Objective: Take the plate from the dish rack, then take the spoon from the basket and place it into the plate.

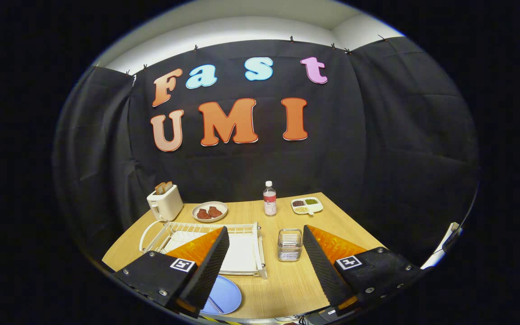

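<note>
The gripper (pixel 264 266) has its fingers spread wide, holding nothing. The blue plate (pixel 224 295) lies flat on the counter (pixel 282 284) beside the left finger, a spoon (pixel 215 306) seemingly on it; the wire basket (pixel 290 244) stands just ahead, between the fingers.

Handheld gripper (pixel 266 259): two wedge-shaped fingers (pixel 210 266) with ribbed inner faces, standing apart with nothing between them. Each sits on a blocky mount fastened by silver screws (pixel 163 292) and bearing a square black-and-white marker tag (pixel 182 264).
</note>
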{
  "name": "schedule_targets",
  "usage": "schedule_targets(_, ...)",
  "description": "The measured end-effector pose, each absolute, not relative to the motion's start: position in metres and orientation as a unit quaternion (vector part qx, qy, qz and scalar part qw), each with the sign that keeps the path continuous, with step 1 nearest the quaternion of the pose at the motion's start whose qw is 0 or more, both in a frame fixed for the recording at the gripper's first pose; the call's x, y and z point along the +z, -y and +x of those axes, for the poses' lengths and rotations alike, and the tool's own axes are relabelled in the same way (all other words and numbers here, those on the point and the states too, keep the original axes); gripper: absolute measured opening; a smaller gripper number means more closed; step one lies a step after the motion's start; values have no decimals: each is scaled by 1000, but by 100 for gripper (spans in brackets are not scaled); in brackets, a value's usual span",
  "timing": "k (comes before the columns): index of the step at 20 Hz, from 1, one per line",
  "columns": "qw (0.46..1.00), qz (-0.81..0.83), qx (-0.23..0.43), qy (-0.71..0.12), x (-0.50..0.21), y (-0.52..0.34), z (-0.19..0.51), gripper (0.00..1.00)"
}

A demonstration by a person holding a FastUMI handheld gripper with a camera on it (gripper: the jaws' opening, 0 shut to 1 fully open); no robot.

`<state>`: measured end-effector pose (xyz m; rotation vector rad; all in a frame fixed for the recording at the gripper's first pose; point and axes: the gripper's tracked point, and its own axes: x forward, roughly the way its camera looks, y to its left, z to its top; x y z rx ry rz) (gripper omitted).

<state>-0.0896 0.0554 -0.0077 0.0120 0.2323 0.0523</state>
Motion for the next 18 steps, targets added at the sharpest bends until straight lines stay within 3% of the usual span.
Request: schedule_targets(18,995,-1,12,-94,2,-54,-76,98)
